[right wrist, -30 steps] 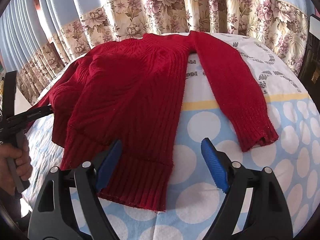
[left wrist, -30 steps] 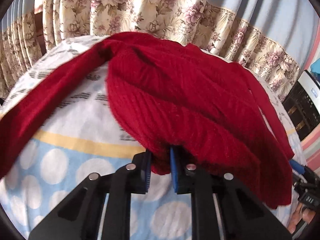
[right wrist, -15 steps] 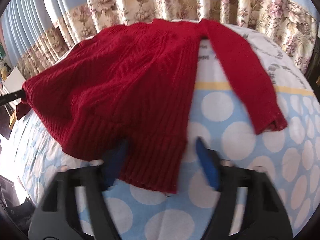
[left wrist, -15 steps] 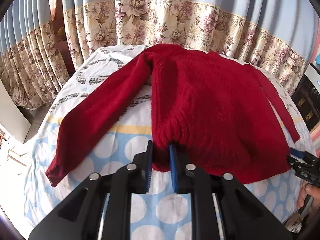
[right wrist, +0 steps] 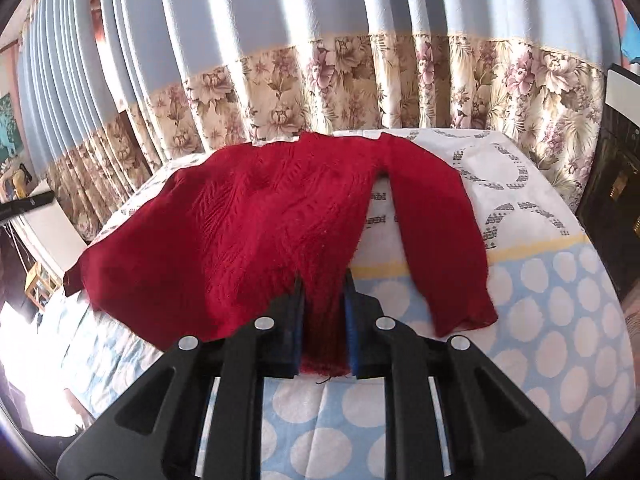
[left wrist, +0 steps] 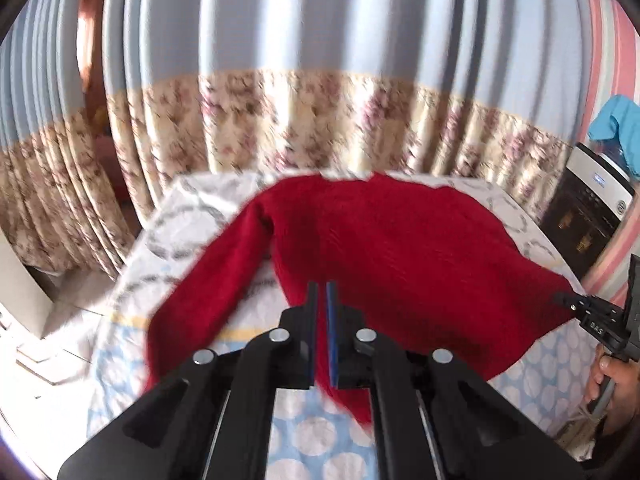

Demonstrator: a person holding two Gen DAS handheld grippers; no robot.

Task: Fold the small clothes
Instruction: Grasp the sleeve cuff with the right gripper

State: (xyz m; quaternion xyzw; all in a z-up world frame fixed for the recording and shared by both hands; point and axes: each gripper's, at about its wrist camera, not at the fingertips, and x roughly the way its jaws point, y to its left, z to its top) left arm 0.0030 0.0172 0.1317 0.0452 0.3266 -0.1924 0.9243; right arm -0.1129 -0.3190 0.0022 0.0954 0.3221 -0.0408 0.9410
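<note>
A red knitted sweater [left wrist: 400, 248] lies spread on the cloth-covered table [left wrist: 132, 360], its bottom hem raised toward me. My left gripper [left wrist: 322, 292] is shut on the hem's left corner, and red fabric shows in the thin slit between its pads. In the right wrist view the sweater [right wrist: 248, 220] hangs like a tent from my right gripper [right wrist: 323, 280]. Those jaws are closing, with a bunched strip of hem pressed between the blue pads. The right gripper [left wrist: 560, 304] also shows at the sweater's far corner. One sleeve [right wrist: 440, 220] lies flat on the table; the other sleeve [left wrist: 200, 288] droops.
Blue and floral curtains [right wrist: 320, 64] hang close behind the table. A black and white appliance [left wrist: 588, 220] stands at the right, and a white box [left wrist: 24, 280] sits on the floor at the left. A person's hand [left wrist: 612, 372] grips the right tool.
Both grippers have risen, lifting the hem off the table. The right jaws went from wide open over the hem to closed on it. The left jaws squeezed tighter.
</note>
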